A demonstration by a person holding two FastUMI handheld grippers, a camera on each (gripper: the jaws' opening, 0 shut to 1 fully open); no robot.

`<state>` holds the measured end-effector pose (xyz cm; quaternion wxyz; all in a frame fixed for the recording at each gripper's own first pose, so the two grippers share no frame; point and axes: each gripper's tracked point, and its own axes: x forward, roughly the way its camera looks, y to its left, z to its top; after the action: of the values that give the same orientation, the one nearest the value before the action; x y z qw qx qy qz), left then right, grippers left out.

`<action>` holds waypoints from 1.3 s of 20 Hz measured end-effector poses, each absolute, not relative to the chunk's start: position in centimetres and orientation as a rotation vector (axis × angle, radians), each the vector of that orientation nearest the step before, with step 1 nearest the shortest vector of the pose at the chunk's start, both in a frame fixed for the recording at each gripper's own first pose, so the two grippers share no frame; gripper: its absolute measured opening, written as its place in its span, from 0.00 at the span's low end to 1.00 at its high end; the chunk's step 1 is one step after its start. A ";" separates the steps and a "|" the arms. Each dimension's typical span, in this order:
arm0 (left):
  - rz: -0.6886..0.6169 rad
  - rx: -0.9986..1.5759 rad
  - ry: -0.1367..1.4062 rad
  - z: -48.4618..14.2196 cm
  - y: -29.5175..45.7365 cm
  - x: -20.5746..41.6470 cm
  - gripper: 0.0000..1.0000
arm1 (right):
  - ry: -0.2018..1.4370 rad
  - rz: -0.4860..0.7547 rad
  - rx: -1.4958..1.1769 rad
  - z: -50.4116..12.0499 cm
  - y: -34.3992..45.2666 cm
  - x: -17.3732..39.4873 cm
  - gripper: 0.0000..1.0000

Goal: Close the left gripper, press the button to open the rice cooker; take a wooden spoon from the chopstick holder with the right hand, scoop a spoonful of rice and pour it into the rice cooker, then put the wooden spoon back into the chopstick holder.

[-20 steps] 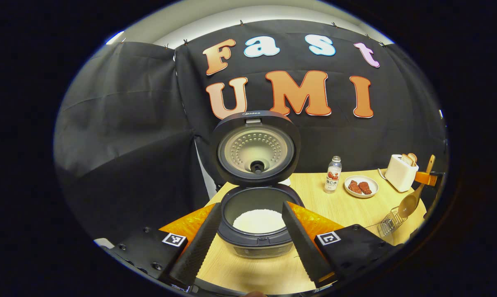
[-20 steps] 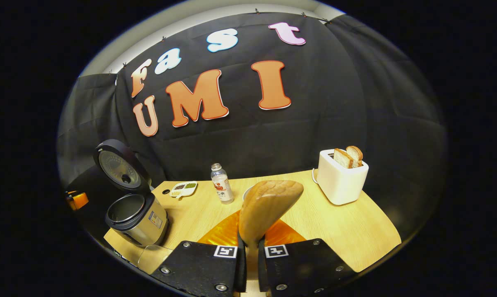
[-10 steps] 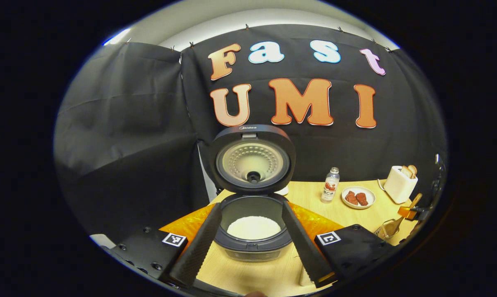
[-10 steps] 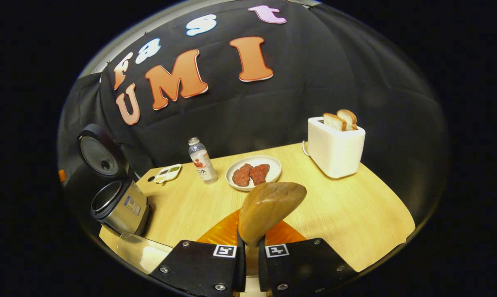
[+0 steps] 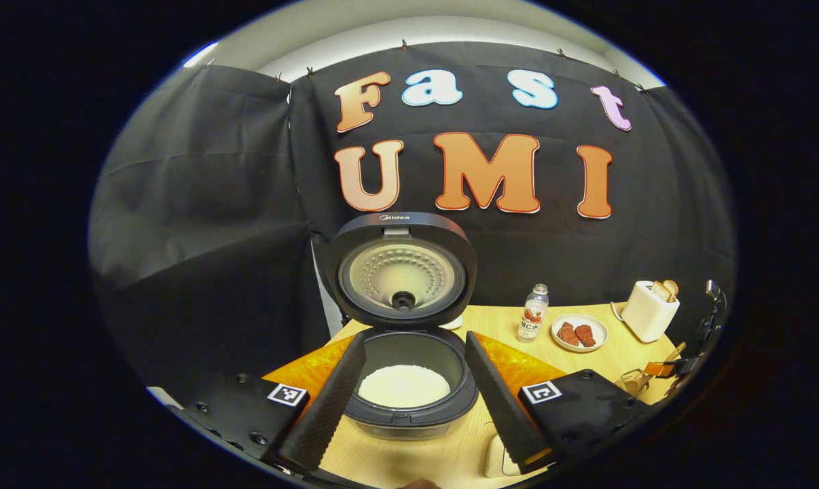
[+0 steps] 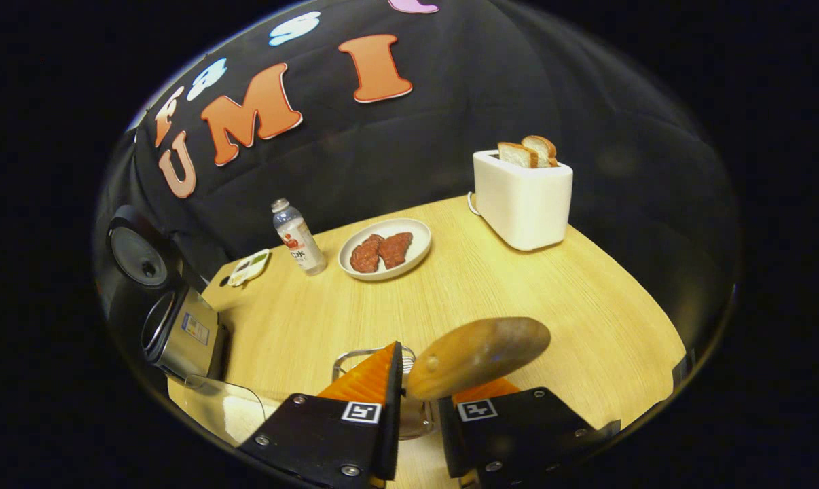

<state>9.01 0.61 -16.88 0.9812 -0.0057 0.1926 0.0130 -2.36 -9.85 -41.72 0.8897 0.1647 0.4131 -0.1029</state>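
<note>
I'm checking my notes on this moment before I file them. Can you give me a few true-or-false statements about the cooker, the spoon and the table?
1. The rice cooker has its lid up. True.
2. The cooker's pot is empty. False: white rice lies in it.
3. The right claw holds the wooden spoon. True.
4. The left claw is shut. False: its fingers stand wide apart, framing the cooker.
5. The toaster has no bread in it. False: two slices stick out of the top.
6. A plate with two reddish pieces sits between the bottle and the toaster. True.
</note>
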 end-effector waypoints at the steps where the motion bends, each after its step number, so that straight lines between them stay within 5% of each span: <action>1: 0.023 -0.018 0.379 -16.4 0.7 9.6 0.94 | 0.862 -0.226 0.342 -41.4 -10.0 -2.4 0.38; 5: 0.015 -0.037 0.309 -12.3 0.7 13.1 0.99 | 0.822 -0.259 0.300 -37.7 -11.9 -1.9 0.71; 7: 0.021 -0.041 0.286 -10.3 0.8 15.2 0.99 | 0.778 -0.267 0.275 -35.0 -12.5 -1.2 0.79; 17: 0.091 -0.026 0.228 -2.6 3.3 27.4 1.00 | 0.624 -0.304 0.189 -25.3 -12.9 0.6 0.87; 25: 0.187 0.065 0.480 -11.1 4.8 33.2 1.00 | 0.599 -0.272 0.144 -21.0 -11.1 0.3 0.88; 26: 0.189 0.043 0.530 -12.7 4.9 33.3 0.94 | 0.605 -0.268 0.138 -20.8 -10.9 0.2 0.89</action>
<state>33.25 4.86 -12.70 0.9604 0.0213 0.2617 0.0930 0.22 -10.92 -20.79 0.9433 0.0679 0.2969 -0.1317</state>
